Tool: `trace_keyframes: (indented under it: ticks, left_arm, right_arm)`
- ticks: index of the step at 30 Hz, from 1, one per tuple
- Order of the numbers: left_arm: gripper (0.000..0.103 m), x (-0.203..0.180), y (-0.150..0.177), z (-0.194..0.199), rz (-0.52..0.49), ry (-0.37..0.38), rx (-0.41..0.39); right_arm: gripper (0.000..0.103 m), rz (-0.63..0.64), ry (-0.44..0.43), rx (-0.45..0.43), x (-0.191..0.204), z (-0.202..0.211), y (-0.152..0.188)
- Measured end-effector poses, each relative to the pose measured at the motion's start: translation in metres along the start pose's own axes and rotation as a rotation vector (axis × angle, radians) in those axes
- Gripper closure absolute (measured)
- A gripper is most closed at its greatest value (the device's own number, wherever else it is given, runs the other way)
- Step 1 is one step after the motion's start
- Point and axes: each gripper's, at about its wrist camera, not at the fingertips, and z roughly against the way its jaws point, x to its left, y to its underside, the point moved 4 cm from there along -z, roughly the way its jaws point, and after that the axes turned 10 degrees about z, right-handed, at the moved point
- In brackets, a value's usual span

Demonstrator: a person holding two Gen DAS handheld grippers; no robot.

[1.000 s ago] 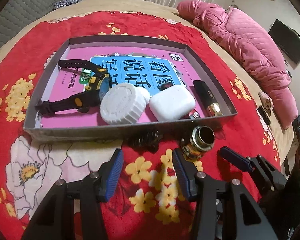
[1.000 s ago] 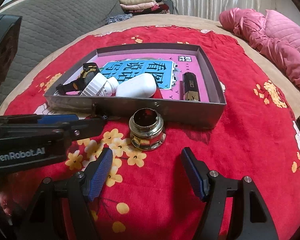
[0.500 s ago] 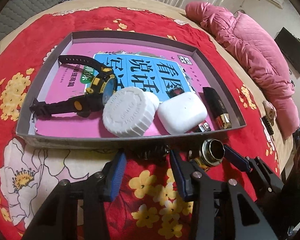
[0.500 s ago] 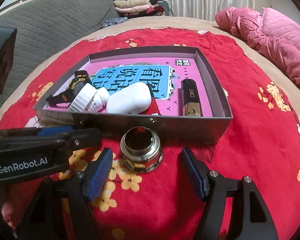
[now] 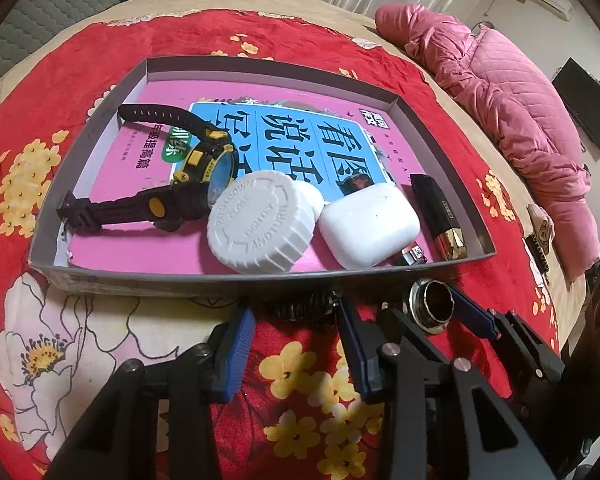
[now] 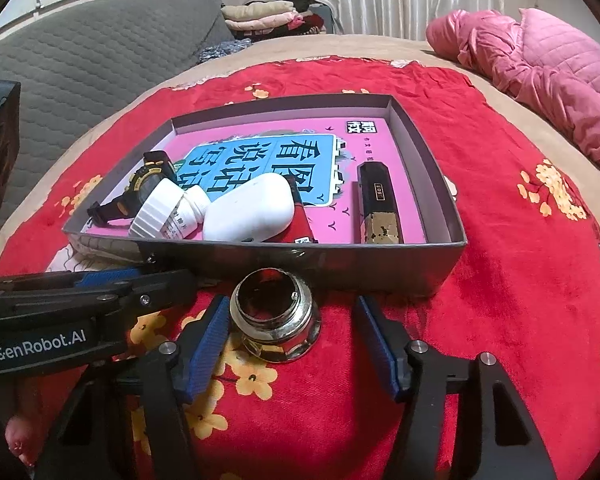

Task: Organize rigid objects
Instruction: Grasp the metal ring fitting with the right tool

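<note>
A grey tray (image 5: 48, 256) on the red flowered blanket holds a black-and-yellow watch (image 5: 196, 184), a white bottle (image 5: 260, 228), a white earbud case (image 5: 370, 224) and a black-and-gold lighter (image 5: 440, 216). A small dark spiky object (image 5: 304, 306) lies just outside the tray's near wall, between the tips of my left gripper (image 5: 294, 308), whose jaws are closing without clearly pressing on it. To its right a brass ring fitting (image 6: 276, 320) stands on the blanket inside my right gripper (image 6: 292, 308). Those jaws are closing too: the left pad is at the fitting, the right pad still apart.
A pink quilted jacket (image 5: 512, 92) lies at the far right of the bed. Grey padded headboard (image 6: 92, 60) and folded clothes (image 6: 260, 16) are behind the tray. The left gripper's body (image 6: 80, 304) reaches in just left of the fitting. A book cover lines the tray floor.
Both grippers have come forward to the tray's near wall and their jaws have narrowed. The dark object now sits between the left tips, the fitting between the right fingers.
</note>
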Motion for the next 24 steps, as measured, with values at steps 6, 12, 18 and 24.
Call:
trace_keyframes:
  ticks: [6, 12, 18, 24]
  left_arm:
    - [0.062, -0.001, 0.001, -0.003, -0.008, -0.012, -0.005]
    - [0.067, 0.002, 0.001, -0.002, -0.001, -0.015, -0.010]
    - [0.067, 0.004, 0.001, 0.001, 0.000, 0.008, -0.017]
    - [0.067, 0.004, 0.007, 0.010, -0.009, 0.028, -0.014]
  right_arm:
    - [0.051, 0.006, 0.001, -0.005, 0.000, 0.001, 0.001]
    - [0.060, 0.025, -0.006, -0.011, 0.003, 0.004, 0.002]
    - [0.060, 0.019, -0.011, -0.009, 0.002, 0.007, 0.004]
    - [0.060, 0.018, -0.022, -0.015, 0.003, 0.015, 0.007]
